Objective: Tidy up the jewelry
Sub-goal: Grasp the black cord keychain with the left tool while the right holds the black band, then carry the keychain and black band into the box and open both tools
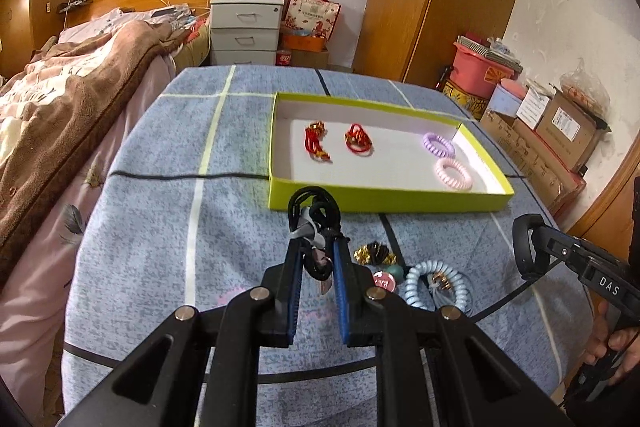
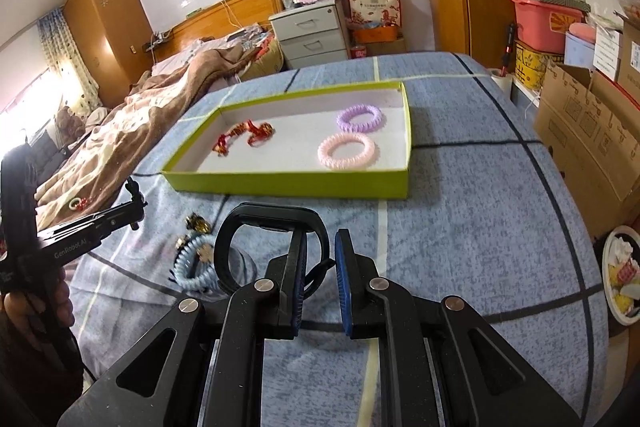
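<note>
A lime-green tray lies on the blue quilt, holding two red knotted ties, a purple coil band and a pink coil band. My left gripper is shut on a black cord necklace with a grey pendant, held just before the tray's near wall. My right gripper is shut on a black wristband, held above the quilt. The left gripper also shows in the right wrist view.
On the quilt near me lie a light blue coil band, a gold-and-black hair tie and a pink and a teal bead. Bed at left, cardboard boxes at right, a bowl at the right edge.
</note>
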### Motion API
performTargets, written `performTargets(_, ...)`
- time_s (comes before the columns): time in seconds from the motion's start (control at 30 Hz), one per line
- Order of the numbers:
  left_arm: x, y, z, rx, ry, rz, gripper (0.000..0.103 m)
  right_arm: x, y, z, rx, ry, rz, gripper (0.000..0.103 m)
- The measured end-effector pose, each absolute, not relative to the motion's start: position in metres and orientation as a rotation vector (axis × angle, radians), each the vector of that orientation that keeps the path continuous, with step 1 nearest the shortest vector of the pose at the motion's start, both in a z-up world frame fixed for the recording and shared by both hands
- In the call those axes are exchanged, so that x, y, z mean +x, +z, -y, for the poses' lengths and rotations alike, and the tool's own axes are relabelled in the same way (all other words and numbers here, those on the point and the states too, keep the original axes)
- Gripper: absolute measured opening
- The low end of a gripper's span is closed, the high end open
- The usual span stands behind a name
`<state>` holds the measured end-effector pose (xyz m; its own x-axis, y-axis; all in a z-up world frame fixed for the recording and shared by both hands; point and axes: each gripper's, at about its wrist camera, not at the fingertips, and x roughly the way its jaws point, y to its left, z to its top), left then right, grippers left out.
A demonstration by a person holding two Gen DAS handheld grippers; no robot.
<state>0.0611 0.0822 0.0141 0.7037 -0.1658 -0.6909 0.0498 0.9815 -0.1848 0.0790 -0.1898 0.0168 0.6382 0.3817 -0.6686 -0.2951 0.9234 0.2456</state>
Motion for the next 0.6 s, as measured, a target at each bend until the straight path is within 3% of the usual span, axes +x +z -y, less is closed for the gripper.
performTargets(0.6, 0.104, 0.037, -0.079, -0.147, -0.156, -0.771, 0.016, 0.167, 0.046, 0.169, 0.073, 0.383, -0.798, 0.015)
